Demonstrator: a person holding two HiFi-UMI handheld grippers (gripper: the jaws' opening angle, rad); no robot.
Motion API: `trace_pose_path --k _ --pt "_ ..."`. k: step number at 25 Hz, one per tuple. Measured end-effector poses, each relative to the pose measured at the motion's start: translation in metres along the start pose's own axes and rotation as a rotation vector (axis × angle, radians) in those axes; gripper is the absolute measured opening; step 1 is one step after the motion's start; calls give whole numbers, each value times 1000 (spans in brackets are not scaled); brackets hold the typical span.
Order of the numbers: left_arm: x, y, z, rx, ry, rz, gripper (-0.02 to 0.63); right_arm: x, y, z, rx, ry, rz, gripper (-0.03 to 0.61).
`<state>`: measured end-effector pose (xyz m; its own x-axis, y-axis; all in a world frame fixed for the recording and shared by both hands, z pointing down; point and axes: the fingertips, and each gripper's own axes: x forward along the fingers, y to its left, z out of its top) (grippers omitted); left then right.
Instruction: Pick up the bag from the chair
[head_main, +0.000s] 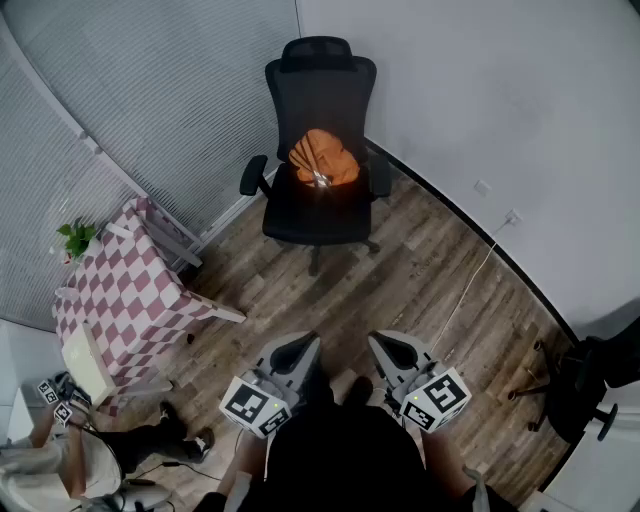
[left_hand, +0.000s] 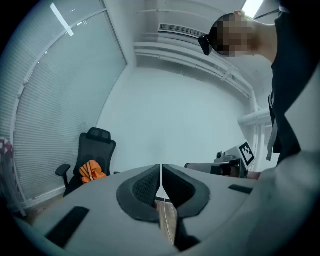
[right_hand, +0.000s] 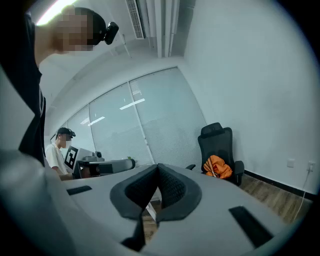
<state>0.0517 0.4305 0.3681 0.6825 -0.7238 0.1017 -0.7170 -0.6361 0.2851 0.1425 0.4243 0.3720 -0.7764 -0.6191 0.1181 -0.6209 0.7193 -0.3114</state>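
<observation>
An orange bag (head_main: 323, 159) lies on the seat of a black office chair (head_main: 318, 215) against the far wall. It also shows small in the left gripper view as an orange bag (left_hand: 91, 171) and in the right gripper view as an orange bag (right_hand: 218, 166). My left gripper (head_main: 297, 350) and right gripper (head_main: 391, 349) hang side by side close to the person's body, well short of the chair. Both are shut with nothing between the jaws: left gripper (left_hand: 161, 172), right gripper (right_hand: 158, 171).
A small table with a pink checked cloth (head_main: 125, 290) stands at the left with a potted plant (head_main: 76, 238) on it. Another person sits at the lower left (head_main: 60, 460). A second black chair (head_main: 590, 385) is at the right edge. A white cable (head_main: 470, 285) runs across the wood floor.
</observation>
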Motion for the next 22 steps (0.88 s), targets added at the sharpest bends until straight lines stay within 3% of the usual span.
trace_pose_path --k 9,13,22 --pt "2 48 6 8 14 -3 34 43 -6 6 -4 -5 -40 18" --pt "5 67 10 19 20 -42 34 64 -12 12 12 -38 -80 18" --pt "11 109 26 70 23 -121 34 117 -14 12 -10 1 -152 18"
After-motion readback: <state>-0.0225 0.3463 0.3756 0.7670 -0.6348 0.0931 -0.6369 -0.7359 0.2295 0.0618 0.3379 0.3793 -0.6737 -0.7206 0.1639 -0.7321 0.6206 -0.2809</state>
